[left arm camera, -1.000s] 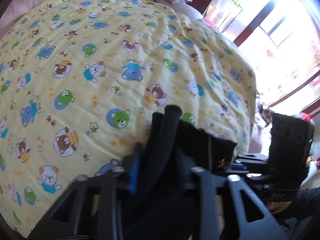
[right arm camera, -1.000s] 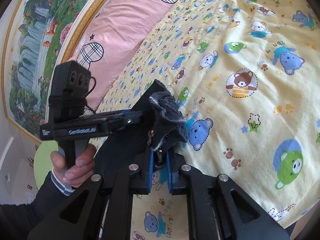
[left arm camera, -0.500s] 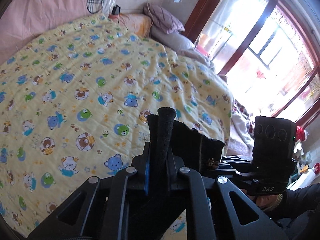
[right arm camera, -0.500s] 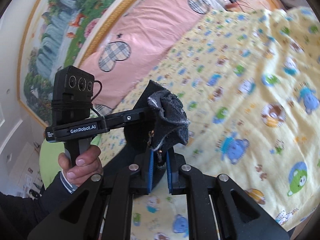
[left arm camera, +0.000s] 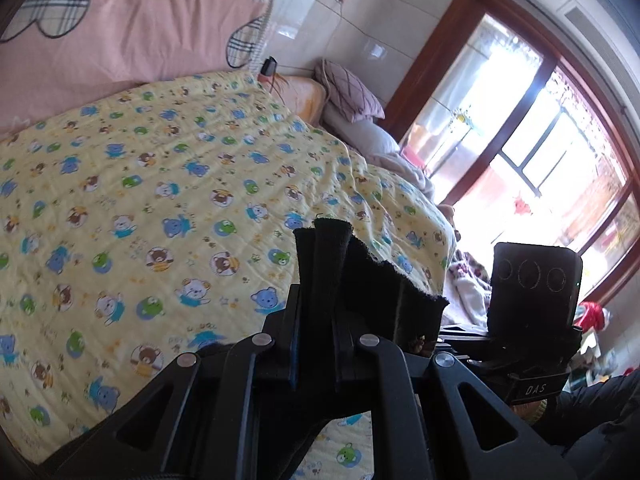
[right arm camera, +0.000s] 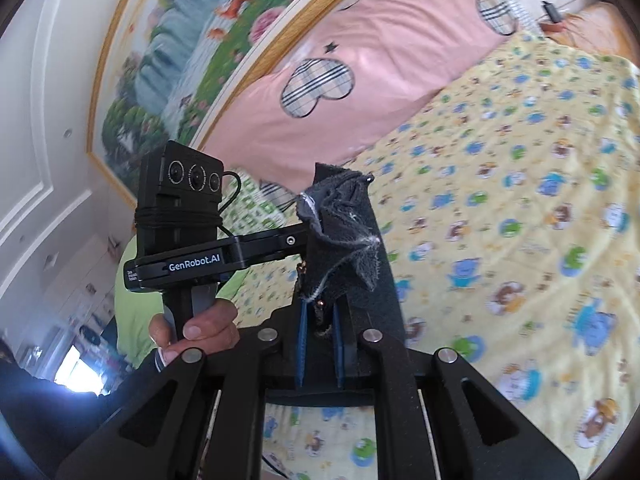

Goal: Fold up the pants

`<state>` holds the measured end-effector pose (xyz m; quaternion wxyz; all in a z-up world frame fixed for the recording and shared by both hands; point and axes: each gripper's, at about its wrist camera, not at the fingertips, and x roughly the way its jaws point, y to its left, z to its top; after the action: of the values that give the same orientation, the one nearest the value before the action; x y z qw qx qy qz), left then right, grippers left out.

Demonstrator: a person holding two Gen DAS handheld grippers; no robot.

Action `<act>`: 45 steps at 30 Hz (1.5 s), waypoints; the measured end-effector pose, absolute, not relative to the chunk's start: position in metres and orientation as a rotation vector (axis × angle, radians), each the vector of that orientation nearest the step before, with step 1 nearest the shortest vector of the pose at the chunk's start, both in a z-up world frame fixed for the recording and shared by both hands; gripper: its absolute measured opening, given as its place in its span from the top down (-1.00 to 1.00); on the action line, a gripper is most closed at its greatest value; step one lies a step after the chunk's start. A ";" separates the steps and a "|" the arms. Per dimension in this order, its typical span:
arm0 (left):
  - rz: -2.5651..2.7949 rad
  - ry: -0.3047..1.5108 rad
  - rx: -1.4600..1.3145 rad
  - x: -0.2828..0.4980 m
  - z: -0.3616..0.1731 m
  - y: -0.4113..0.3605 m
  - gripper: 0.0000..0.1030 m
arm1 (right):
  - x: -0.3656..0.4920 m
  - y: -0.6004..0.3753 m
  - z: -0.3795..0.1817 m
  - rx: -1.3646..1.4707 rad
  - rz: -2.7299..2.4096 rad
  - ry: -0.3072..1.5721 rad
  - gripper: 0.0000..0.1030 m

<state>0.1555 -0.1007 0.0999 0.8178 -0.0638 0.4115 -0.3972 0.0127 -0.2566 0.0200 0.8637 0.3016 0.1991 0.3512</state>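
Black pants [left arm camera: 360, 276] hang bunched between both grippers, lifted above the bed. My left gripper [left arm camera: 316, 304] is shut on a thick fold of the dark cloth, which sticks up past its fingertips. In the right wrist view my right gripper [right arm camera: 320, 312] is shut on another edge of the pants [right arm camera: 340, 236], whose grey inner side and a zipper show. The other gripper [right arm camera: 224, 256], held by a hand [right arm camera: 196, 328], sits close to the left, and the right one [left arm camera: 528, 320] appears at the right of the left wrist view. The rest of the pants hangs hidden below the fingers.
A yellow quilt with cartoon bears [left arm camera: 160, 220] covers the bed below. A pink headboard cushion [left arm camera: 140, 28] and pillows [left arm camera: 348, 96] line the far side. A bright window [left arm camera: 540, 168] stands at the right, a framed painting [right arm camera: 180, 48] on the wall.
Both grippers have risen from near the quilt and tilted up, carrying the pants. The left jaws, spread wider a second ago, have closed on the fold.
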 end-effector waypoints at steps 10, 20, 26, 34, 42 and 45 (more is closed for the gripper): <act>-0.759 0.841 -0.239 0.137 0.090 -0.043 0.79 | 0.024 -0.205 0.024 0.553 0.844 0.472 0.77; -0.653 0.861 -0.354 0.125 0.054 0.008 0.79 | 0.047 -0.153 0.009 0.487 0.912 0.563 0.76; -0.607 0.886 -0.423 0.117 0.028 0.030 0.79 | 0.058 -0.132 -0.004 0.446 0.930 0.623 0.76; -0.572 0.920 -0.473 0.110 0.003 0.047 0.77 | 0.060 -0.112 -0.018 0.366 0.910 0.678 0.75; -0.491 0.933 -0.488 0.095 -0.006 0.065 0.77 | 0.056 -0.095 -0.017 0.283 0.903 0.700 0.54; -0.452 0.932 -0.503 0.086 -0.007 0.075 0.77 | 0.051 -0.087 -0.016 0.256 0.928 0.699 0.21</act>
<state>0.0862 0.0749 -0.0070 0.8388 -0.2378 0.4407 -0.2139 0.0506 -0.0871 -0.0158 0.8282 0.1207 0.3290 0.4373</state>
